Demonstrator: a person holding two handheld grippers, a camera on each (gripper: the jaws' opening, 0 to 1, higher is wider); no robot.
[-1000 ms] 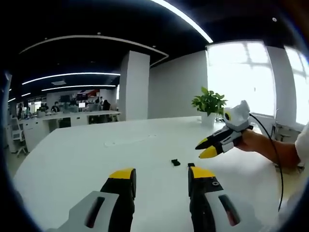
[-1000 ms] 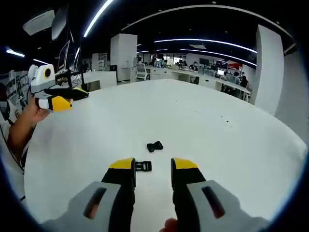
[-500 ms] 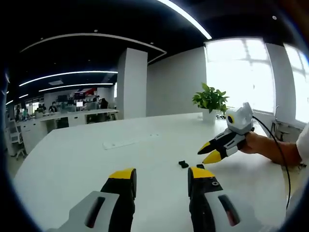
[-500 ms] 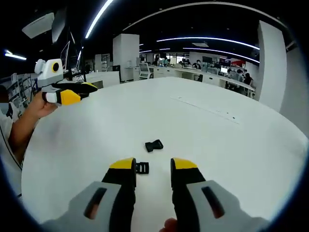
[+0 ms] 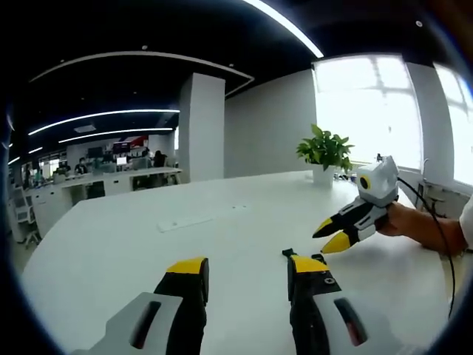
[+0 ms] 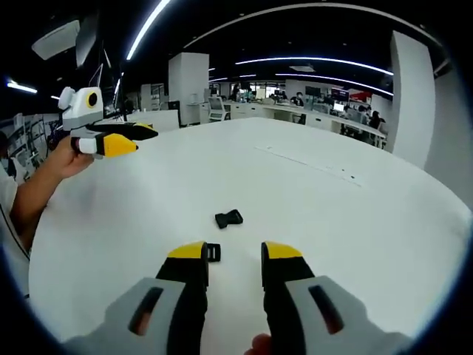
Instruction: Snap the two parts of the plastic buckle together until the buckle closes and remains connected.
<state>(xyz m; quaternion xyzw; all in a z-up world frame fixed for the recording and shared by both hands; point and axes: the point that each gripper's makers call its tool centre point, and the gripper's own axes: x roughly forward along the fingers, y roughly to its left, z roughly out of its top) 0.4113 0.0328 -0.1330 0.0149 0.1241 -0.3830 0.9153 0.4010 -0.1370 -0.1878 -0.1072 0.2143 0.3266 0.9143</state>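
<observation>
Two black buckle parts lie apart on the white table (image 6: 318,200). One buckle part (image 6: 228,218) rests ahead of my right gripper (image 6: 234,255), which is open with nothing between its jaws. The second buckle part (image 6: 213,252) sits just inside that gripper's left jaw, partly hidden by it. My left gripper (image 5: 247,270) is open and holds nothing; a black bit of a buckle part (image 5: 287,252) peeks out above its right jaw. A hand holds the right gripper (image 5: 338,231) above the table on the right. The left gripper (image 6: 118,138) hangs at the far left, held by a hand.
A potted plant (image 5: 324,154) stands at the table's far edge by the bright window. A flat white strip (image 5: 186,221) lies on the table farther off. A black cable (image 5: 443,251) trails from the right gripper. Office desks with people fill the background.
Both cameras have moved forward and lower. In the left gripper view the buckle parts have slipped down behind the right jaw. In the right gripper view both parts sit closer to the jaws.
</observation>
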